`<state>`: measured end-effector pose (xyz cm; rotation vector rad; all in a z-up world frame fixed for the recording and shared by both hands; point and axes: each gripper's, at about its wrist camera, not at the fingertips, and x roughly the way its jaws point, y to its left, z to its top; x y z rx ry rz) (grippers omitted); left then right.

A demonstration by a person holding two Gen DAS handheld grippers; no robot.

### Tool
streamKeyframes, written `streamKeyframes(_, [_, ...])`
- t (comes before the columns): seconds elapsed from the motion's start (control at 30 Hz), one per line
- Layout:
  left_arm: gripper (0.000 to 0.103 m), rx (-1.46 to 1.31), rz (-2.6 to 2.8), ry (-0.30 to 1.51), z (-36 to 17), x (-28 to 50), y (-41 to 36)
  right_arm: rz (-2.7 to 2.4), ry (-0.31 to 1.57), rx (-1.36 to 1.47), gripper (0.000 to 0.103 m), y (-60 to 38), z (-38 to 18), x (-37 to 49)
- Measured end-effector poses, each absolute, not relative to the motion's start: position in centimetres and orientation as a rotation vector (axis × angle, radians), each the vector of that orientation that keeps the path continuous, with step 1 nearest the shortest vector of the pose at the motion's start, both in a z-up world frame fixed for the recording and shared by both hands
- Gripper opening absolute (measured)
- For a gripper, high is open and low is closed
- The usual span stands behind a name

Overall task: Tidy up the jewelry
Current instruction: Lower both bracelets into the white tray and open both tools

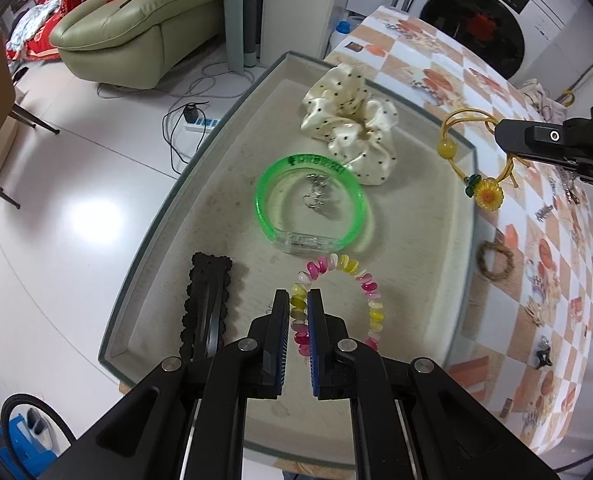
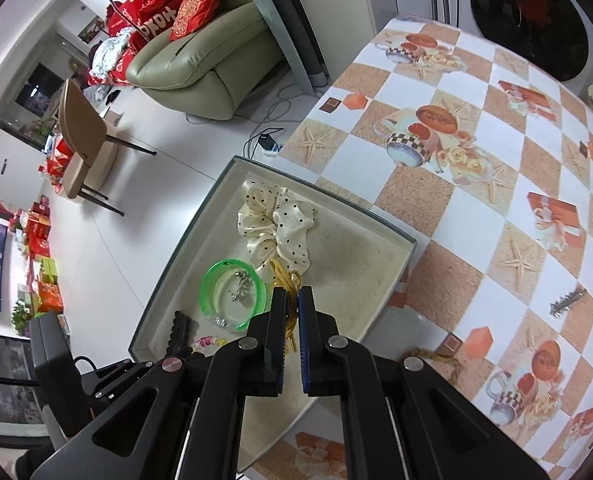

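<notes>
A shallow beige tray (image 1: 148, 248) (image 2: 376, 264) lies at the table's left edge. In it lie a cream polka-dot scrunchie (image 1: 350, 130) (image 2: 274, 226), a green bangle (image 1: 310, 210) (image 2: 232, 300) around a small silver piece (image 1: 316, 196), and a black hair clip (image 1: 206, 300). My left gripper (image 1: 298, 300) is shut on a pink, yellow and white bead bracelet (image 1: 360, 280) low over the tray. My right gripper (image 2: 292, 300) (image 1: 508, 136) is shut on a yellow cord hair tie with a sunflower charm (image 1: 488, 196) (image 2: 284, 272), held above the tray's right rim.
The checkered orange tablecloth (image 2: 476, 160) carries more loose jewelry: a brown braided ring (image 1: 496, 266), small silver clips (image 2: 568, 300) (image 1: 544, 212). A washing machine (image 1: 476, 20) stands behind the table. A sofa (image 1: 136, 32), a chair (image 2: 84, 140) and a power strip (image 1: 200, 122) are on the floor to the left.
</notes>
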<state>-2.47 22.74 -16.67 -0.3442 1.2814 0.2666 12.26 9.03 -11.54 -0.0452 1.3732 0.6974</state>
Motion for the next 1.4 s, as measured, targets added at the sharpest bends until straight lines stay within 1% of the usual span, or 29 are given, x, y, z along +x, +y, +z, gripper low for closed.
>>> streamKeyframes(0.5, [0.013,-0.309,0.315,1.296,-19.1,-2.1,23.0,0.627,1.419,-0.052,0.006,9.3,-17.5,14.9])
streamKeyframes(0.87, [0.013,-0.231,0.336,1.312,-19.0,-1.7,22.2,0.592,1.458,-0.080,0.006,9.1,-20.6,15.3])
streamKeyframes(1.13, [0.014,-0.205,0.371,1.329,-19.1,-1.0,21.7,0.607,1.434,-0.132,0.007,9.4,-20.5,14.9])
streamKeyframes(1.27, [0.014,-0.208,0.386,1.336,-19.1,-1.0,21.7,0.620,1.442,-0.112,0.012,9.6,-20.5,14.7])
streamKeyframes(1.33, [0.014,-0.204,0.388,1.336,-19.0,-0.9,21.5,0.623,1.429,-0.105,0.017,9.6,-20.1,14.5])
streamKeyframes(1.4, [0.014,-0.204,0.388,1.335,-19.0,-0.8,21.5,0.633,1.422,-0.091,0.027,9.5,-19.7,14.4])
